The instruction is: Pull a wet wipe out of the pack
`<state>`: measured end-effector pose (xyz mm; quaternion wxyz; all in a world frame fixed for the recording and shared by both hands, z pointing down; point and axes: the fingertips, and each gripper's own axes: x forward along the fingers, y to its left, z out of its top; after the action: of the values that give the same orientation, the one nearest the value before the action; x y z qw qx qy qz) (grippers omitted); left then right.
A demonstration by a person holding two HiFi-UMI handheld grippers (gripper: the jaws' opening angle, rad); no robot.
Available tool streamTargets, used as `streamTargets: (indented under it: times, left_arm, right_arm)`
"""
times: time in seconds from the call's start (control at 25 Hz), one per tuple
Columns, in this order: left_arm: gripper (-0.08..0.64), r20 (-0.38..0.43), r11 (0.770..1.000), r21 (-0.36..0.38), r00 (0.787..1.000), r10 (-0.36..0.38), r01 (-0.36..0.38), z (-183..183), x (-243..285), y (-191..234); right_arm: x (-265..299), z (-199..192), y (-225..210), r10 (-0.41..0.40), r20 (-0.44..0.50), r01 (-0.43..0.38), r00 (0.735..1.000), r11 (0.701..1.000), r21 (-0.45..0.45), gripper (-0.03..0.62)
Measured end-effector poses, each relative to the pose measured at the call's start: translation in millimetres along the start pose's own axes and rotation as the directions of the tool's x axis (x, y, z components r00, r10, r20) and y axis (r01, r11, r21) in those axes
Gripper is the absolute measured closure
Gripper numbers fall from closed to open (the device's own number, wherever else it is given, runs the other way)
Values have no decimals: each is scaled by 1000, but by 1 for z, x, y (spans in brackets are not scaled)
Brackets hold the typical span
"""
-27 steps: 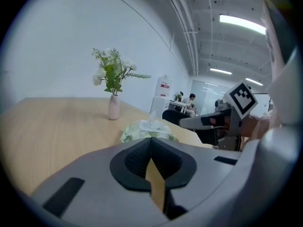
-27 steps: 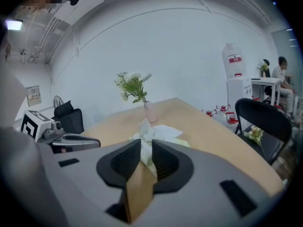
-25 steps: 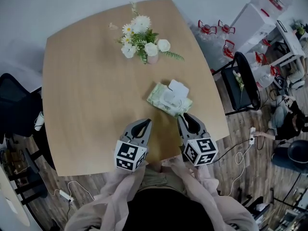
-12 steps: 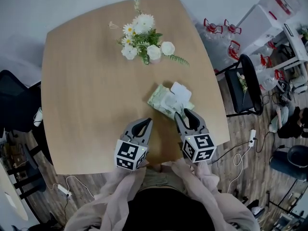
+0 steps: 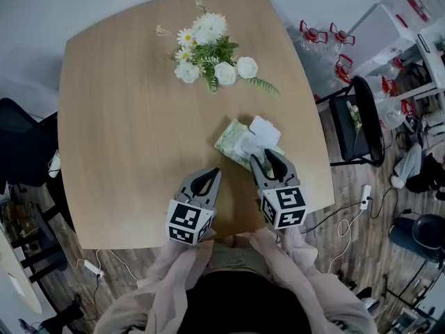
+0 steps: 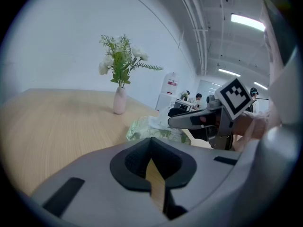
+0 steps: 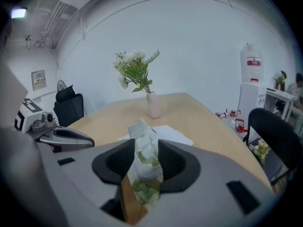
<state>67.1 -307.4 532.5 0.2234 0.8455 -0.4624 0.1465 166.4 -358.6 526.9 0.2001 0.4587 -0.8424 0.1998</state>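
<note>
Wet wipe pack (image 5: 238, 143) flat on table (image 5: 125, 124), on the person's side of the flower vase (image 5: 221, 72); a wipe (image 7: 144, 148) stands up between the just-opened, wide right claw (image 5: 268, 158); left claw (image 5: 208, 178) closed, empty, beside it.

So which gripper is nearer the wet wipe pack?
Right. The right gripper, fingers just opened, straddles the near end of the pack; the left gripper hangs apart, to its left.
</note>
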Motion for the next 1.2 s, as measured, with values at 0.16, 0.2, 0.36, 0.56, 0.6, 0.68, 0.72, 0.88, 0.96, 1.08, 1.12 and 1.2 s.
streamTargets:
  times: [0.16,0.2,0.36,0.56,0.6,0.68,0.72,0.88,0.96,1.08,1.12,1.2]
  left_arm:
    - [549,0,1000,-2,1000,-2,2,0,0,1]
    - [549,1,1000,-3,1000,-2,2,0,0,2]
    - [549,0,1000,-2,1000,-6,6,-1,1,3]
    - [549,1,1000,-8,1000,-9,9,0,1,3]
    - [549,2,1000,-7,1000,-9,9,0,1,3]
    - [549,3,1000,-7,1000,-10,10,0,2,3]
    - [549,4,1000,-10,1000,-10,10,0,2,3]
    - [549,9,1000,-19,1000,-10,10,1,1,4]
    - [549,11,1000,-19,1000,-8,9,1,0,4]
    - [549,12,1000,-16,1000,-8,8,1,-1,4]
    - [549,12,1000,-14,1000,-8,8,1,-1,4]
    - [549,13,1000,-12,1000,-8,8,1,-2,3]
  right_arm:
    - [4,0,0,11,-13,-11,1000,1000,-12,433]
    - [5,-1,0,12,-19,-12,1000,1000,-17,436]
    - [8,-5,-2,-2,-36,1,999,999,-33,456]
    - [8,-6,-2,-4,-38,2,999,999,-35,496]
    - [8,-6,-3,-7,-39,6,999,999,-41,508]
    - [8,-7,-4,-20,-44,17,999,998,-61,530]
    - [8,-7,-4,-26,-47,22,999,997,-69,545]
    - [8,-7,-4,-26,-47,23,999,998,-60,569]
    - [8,-7,-4,-27,-46,24,999,998,-58,572]
    - [7,-6,-4,-27,-41,25,999,998,-57,574]
    - [7,-6,-3,-26,-39,24,999,998,-56,575]
    - [6,-5,-2,-24,-36,22,999,998,-58,577]
